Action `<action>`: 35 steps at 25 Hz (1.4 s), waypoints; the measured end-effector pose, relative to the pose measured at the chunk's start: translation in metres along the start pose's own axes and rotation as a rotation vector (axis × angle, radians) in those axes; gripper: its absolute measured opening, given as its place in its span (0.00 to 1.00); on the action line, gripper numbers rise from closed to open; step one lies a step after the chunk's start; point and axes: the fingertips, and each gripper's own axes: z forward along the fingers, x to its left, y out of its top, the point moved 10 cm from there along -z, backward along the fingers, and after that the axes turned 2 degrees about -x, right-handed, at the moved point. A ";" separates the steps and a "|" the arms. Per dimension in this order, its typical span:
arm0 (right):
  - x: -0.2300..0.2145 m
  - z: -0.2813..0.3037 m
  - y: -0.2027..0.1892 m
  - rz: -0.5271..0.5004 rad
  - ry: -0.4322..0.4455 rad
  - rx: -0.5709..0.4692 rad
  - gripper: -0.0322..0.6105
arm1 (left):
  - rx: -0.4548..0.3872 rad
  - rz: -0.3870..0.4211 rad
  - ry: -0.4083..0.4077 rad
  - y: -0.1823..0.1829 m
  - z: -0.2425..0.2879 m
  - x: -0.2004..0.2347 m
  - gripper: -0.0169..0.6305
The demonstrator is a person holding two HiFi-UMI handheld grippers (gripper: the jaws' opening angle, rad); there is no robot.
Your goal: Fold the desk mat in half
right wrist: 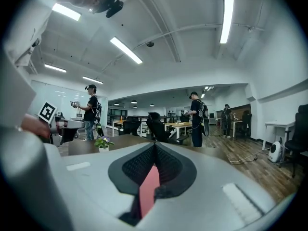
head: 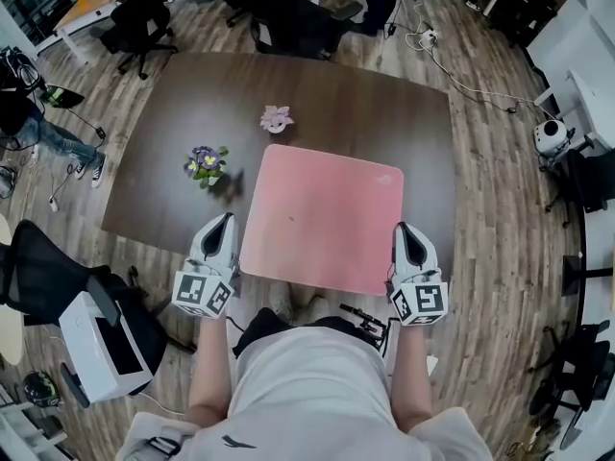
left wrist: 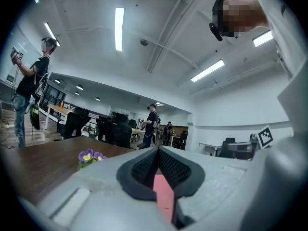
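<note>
A pink desk mat [head: 322,217] lies flat on the dark brown table [head: 384,123], its near edge toward me. My left gripper [head: 229,219] is shut on the mat's near left corner, and a pink strip of the mat [left wrist: 164,198] shows pinched between its black pads. My right gripper [head: 400,227] is shut on the near right corner, with the same pink edge of the mat [right wrist: 147,192] clamped between its pads. Both grippers sit at the table's near edge, tips pointing away from me.
A pot of purple flowers [head: 206,164] stands left of the mat, and a small pink flower pot [head: 277,118] stands beyond its far edge. Office chairs [head: 288,22] and a desk [head: 91,3] lie past the table. A person [head: 43,133] sits at the far left.
</note>
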 end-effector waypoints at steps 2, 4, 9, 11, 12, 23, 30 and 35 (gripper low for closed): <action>0.002 0.002 -0.001 0.002 -0.007 0.001 0.05 | 0.011 0.005 0.002 -0.002 0.000 0.006 0.04; 0.004 0.004 -0.002 0.002 -0.016 0.004 0.05 | 0.034 0.002 0.008 -0.007 0.000 0.015 0.04; 0.005 0.006 -0.005 0.009 -0.025 0.017 0.05 | 0.145 -0.006 0.019 -0.033 0.011 0.028 0.14; 0.005 0.008 -0.007 0.013 -0.027 0.024 0.05 | 0.207 -0.003 0.031 -0.049 0.016 0.034 0.21; 0.005 0.008 -0.008 0.016 -0.028 0.026 0.05 | 0.240 -0.005 0.035 -0.059 0.019 0.036 0.24; 0.005 0.004 -0.013 0.031 -0.074 0.060 0.05 | 0.611 -0.057 0.040 -0.166 0.030 0.046 0.47; -0.003 0.000 -0.019 0.045 -0.111 0.074 0.05 | 0.774 0.061 0.026 -0.181 0.043 0.035 0.48; -0.006 0.000 -0.022 0.055 -0.119 0.082 0.05 | 0.768 0.015 0.084 -0.180 0.049 0.034 0.47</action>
